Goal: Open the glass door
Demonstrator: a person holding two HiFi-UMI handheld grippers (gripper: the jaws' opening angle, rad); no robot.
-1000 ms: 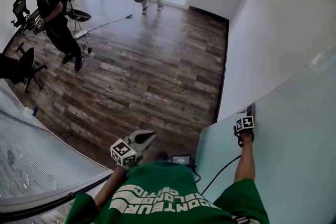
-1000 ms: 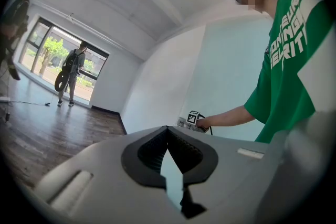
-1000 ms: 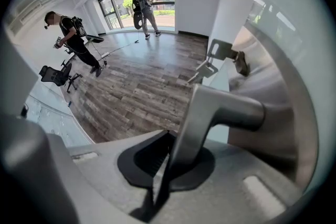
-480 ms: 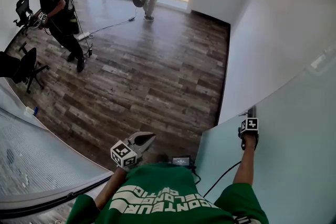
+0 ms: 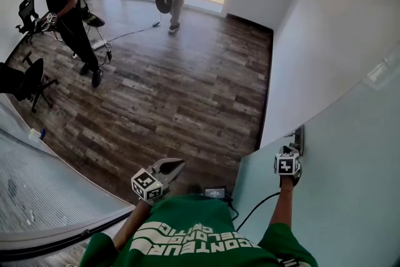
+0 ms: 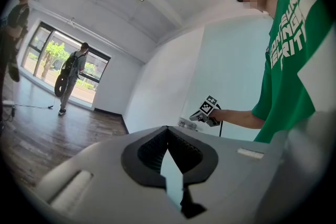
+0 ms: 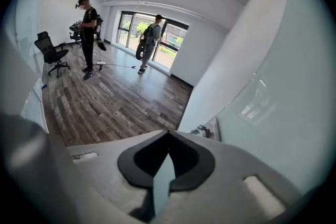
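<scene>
Head view: glass door (image 5: 350, 159) looks ajar; right gripper (image 5: 291, 153) clenched empty, just beside handle (image 5: 299, 136); left gripper (image 5: 180, 163) clenched, idle.

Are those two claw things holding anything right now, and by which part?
Nothing. The left gripper and right gripper are both shut and empty; the door handle lies beyond the right one's jaws, ungripped.

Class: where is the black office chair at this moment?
Head view, far left: the chair stands on the wood floor, beside the person in black.
</scene>
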